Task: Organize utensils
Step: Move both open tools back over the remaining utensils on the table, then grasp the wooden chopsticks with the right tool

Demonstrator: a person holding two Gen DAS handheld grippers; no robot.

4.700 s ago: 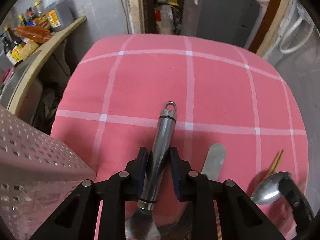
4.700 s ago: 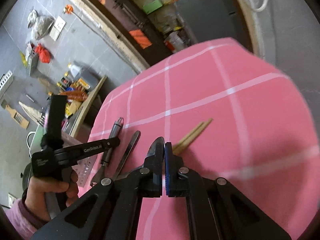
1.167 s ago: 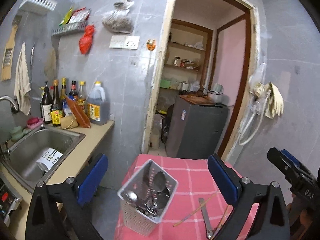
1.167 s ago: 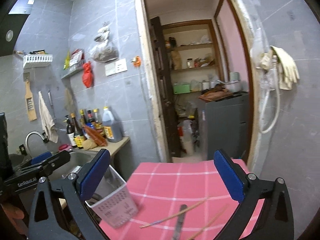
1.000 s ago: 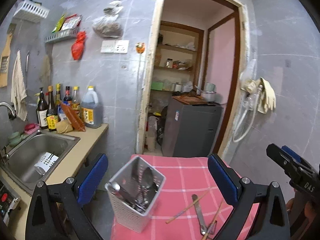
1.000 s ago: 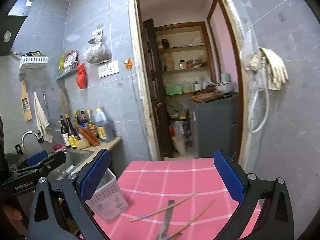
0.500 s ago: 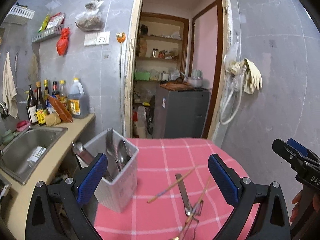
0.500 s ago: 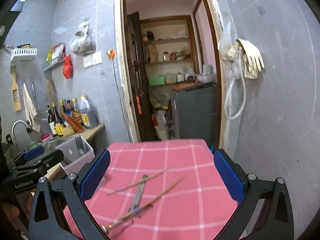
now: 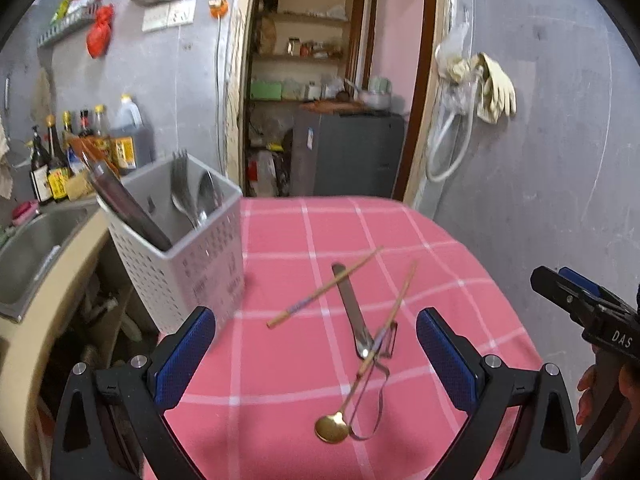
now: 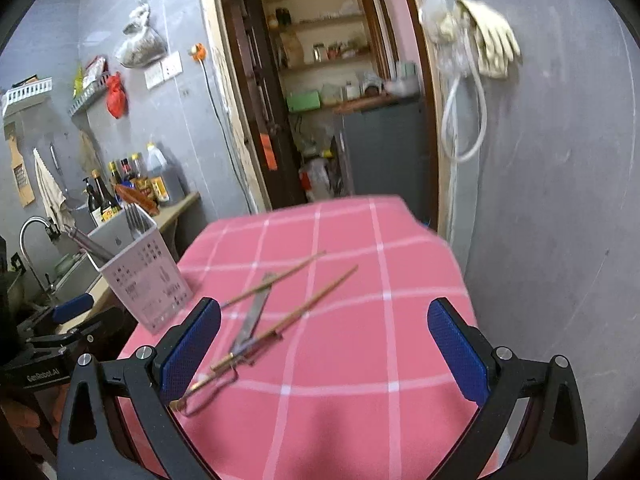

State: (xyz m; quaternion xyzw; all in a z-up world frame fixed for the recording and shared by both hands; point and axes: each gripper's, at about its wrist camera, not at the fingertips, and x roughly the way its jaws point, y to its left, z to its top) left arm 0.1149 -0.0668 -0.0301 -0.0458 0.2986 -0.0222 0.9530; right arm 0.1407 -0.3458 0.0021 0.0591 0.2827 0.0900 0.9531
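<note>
Chopsticks [image 9: 325, 287] crossing peeler [image 9: 362, 334], caddy [image 9: 180, 256] beside, both tools agape

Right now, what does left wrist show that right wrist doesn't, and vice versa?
Left wrist only: the gold spoon's bowl seen clearly, a spoon standing in the caddy, and the open right claw at the frame edge.

Right wrist only: the faucet and the left claw, state unclear.

Both: white caddy, pink checked tablecloth, two chopsticks, flat steel utensil between them.
</note>
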